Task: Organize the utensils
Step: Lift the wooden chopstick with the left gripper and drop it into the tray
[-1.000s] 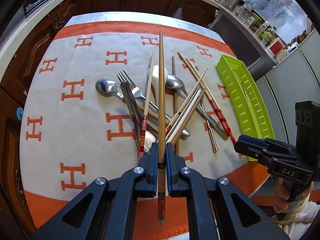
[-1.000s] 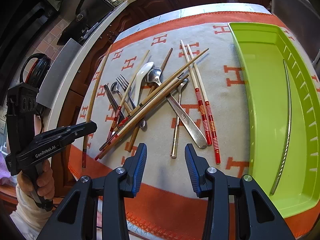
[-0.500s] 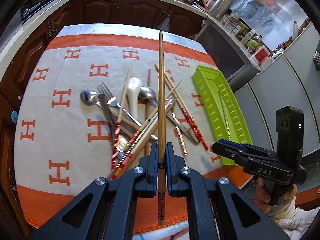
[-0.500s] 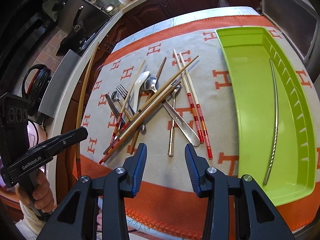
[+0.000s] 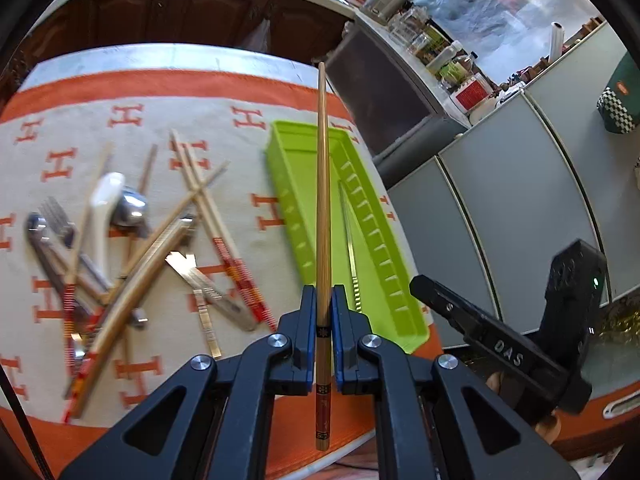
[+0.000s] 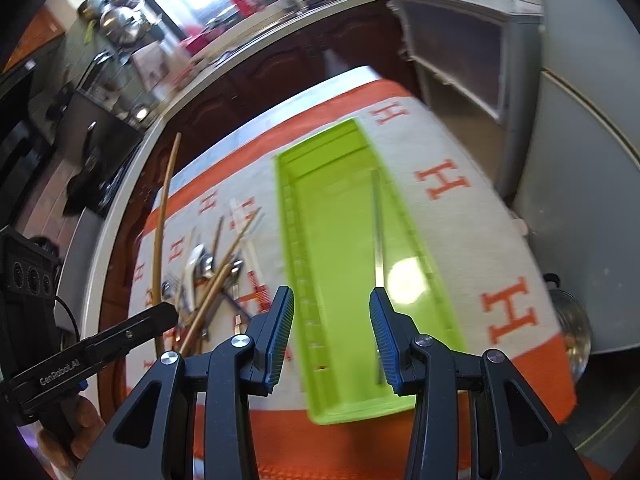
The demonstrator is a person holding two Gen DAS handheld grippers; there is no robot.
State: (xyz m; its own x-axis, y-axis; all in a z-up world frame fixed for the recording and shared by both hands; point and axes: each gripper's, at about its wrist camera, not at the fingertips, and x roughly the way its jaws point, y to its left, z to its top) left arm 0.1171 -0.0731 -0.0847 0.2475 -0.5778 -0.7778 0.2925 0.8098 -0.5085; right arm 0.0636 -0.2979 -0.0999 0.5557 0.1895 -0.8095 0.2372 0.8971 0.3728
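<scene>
My left gripper (image 5: 323, 300) is shut on a long wooden chopstick (image 5: 322, 184) with a dark red handle end, held in the air above the lime-green tray (image 5: 296, 200). The same chopstick (image 6: 162, 236) shows at the left of the right wrist view. A single metal chopstick (image 5: 351, 248) lies inside the tray (image 6: 340, 240). My right gripper (image 6: 331, 312) hovers open and empty over the tray's near end. A pile of chopsticks, spoons and a fork (image 5: 132, 240) lies on the cloth left of the tray.
A beige cloth with orange H marks and an orange border (image 5: 120, 120) covers the table. Grey cabinets (image 5: 500, 200) stand just beyond its right edge. Dark wooden cupboards (image 5: 180, 12) and a crowded counter (image 6: 248, 12) run along the back. A steel pot (image 6: 576, 332) sits low at the right.
Both grippers have swung right from above the utensil pile to over the green tray. The left one still carries the wooden chopstick; the right one stays open.
</scene>
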